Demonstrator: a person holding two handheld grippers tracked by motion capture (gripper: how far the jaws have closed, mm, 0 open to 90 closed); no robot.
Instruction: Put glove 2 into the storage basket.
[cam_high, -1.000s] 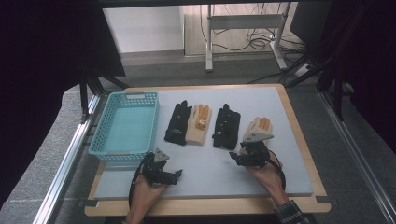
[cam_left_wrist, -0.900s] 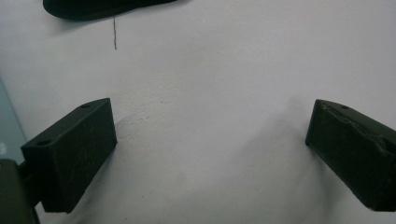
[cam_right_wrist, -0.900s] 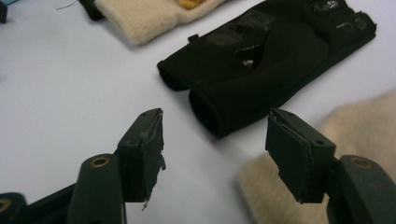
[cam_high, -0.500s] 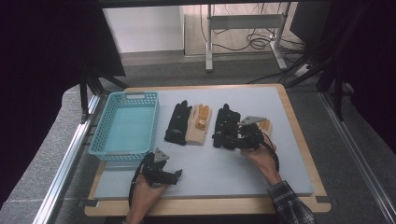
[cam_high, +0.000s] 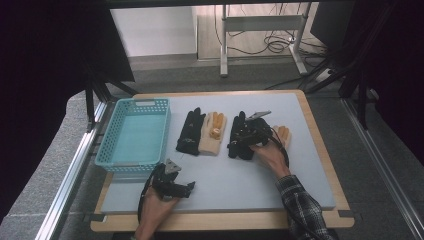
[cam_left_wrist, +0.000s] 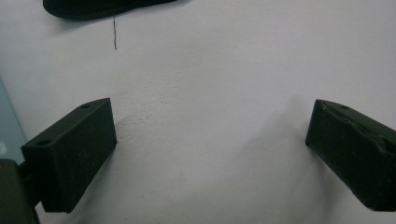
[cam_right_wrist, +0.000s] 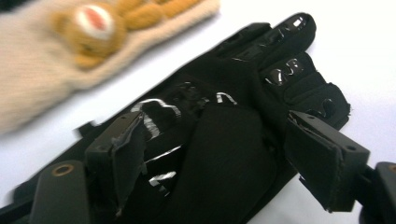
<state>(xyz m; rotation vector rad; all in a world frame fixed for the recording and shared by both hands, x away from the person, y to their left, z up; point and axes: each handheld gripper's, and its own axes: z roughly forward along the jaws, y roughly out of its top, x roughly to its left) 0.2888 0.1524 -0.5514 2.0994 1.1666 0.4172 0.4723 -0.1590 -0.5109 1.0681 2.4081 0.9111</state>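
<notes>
My right gripper (cam_high: 246, 136) is over the black glove (cam_high: 239, 145), jaws wide.

Its jaws have just been opening; in the right gripper view the glove (cam_right_wrist: 233, 140) lies between them, but the pads are not pressing on it. The glove lies flat on the mat (cam_high: 300, 175), right of the beige glove (cam_high: 212, 137) with the bear face. My left gripper (cam_high: 172, 184) rests near the mat's front edge by the basket (cam_high: 132, 137), jaws spread wide over bare mat, holding nothing.
</notes>
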